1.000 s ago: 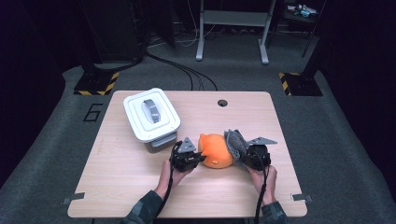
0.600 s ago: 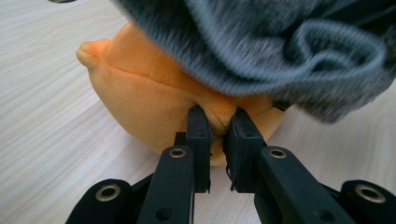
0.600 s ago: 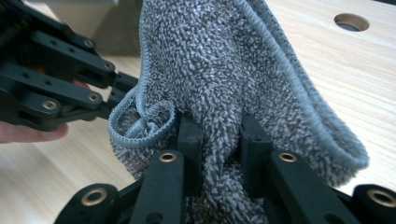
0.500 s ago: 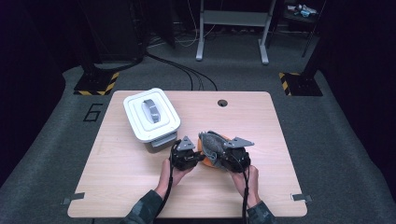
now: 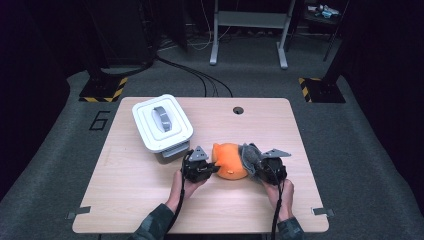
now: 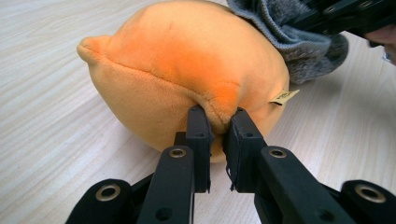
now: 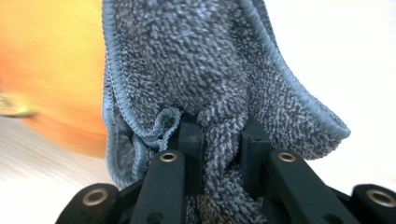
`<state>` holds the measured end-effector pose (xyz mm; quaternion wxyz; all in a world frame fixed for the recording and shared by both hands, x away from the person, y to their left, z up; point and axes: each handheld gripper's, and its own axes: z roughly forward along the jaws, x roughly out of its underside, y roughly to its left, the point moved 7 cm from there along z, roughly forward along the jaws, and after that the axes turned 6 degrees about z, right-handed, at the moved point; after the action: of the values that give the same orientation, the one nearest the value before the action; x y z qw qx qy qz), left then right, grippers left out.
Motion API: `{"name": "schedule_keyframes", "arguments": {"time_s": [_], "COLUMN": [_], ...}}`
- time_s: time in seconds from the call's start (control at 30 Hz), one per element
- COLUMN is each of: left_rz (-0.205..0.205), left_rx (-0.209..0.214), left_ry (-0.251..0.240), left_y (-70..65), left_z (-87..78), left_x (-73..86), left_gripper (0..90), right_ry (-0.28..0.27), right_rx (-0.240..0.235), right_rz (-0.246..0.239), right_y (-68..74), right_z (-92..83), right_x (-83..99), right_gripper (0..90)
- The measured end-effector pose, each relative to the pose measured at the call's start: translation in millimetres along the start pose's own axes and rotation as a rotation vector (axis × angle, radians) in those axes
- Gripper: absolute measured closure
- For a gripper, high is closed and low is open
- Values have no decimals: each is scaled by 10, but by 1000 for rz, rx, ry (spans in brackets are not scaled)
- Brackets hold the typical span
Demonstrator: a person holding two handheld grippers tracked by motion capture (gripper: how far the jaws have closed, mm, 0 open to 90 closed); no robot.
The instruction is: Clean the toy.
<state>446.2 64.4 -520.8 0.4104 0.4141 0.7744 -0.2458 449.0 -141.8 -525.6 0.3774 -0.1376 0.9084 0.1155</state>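
An orange plush toy [image 5: 230, 159] lies on the wooden table near its front middle. My left gripper [image 5: 212, 167] is at the toy's left side, its jaws shut on a pinched fold of the orange plush [image 6: 187, 79]. My right gripper [image 5: 252, 165] sits at the toy's right side, shut on a grey terry cloth [image 5: 248, 156]. That cloth [image 7: 210, 70] hangs bunched between the jaws and lies against the plush toy [image 7: 46, 70]. In the left gripper view the grey cloth [image 6: 299, 37] rests on the toy's far upper right.
A white lidded box [image 5: 161, 122] with a grey handle stands at the table's left back, close behind my left gripper. A round cable hole [image 5: 238, 110] sits near the table's [image 5: 125, 200] far edge. Bare wood lies along the front and right.
My right gripper swung left over the plush toy with the grey cloth, covering it, then came back right, so the orange toy shows again. The left gripper held still.
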Motion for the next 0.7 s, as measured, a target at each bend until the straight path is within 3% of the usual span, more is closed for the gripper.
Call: {"name": "schedule_keyframes", "arguments": {"time_s": [0.07,0.1,0.2,0.27,0.37,0.43,0.5,0.6,0.7], "left_rz": [-5,-8,-28,-14,-1,-7,-27,-24,-20], "left_rx": [6,1,13,7,0,-1,5,10,7], "left_ry": [5,5,-5,-6,-5,-4,8,4,4], "left_y": [-9,-6,-3,-12,-19,-6,9,15,5], "left_z": [1,2,0,3,7,4,-8,-12,-12], "left_x": [2,2,3,-6,-18,-10,19,38,35], "left_gripper": [807,807,807,807,807,807,806,806,807], "right_ry": [7,1,-52,-87,-94,-72,-51,-45,-39], "right_rx": [-9,-13,-30,-75,-126,-118,-95,-115,-101], "right_rz": [1,13,-22,-27,-99,-137,-158,-120,-103], "right_y": [-42,-20,91,256,592,715,737,665,531], "right_z": [-4,-34,-200,-303,-329,-258,-143,-113,-119], "right_x": [10,-10,-125,-209,-286,-282,-250,-217,-173], "right_gripper": [747,748,746,746,744,744,746,747,747]}}
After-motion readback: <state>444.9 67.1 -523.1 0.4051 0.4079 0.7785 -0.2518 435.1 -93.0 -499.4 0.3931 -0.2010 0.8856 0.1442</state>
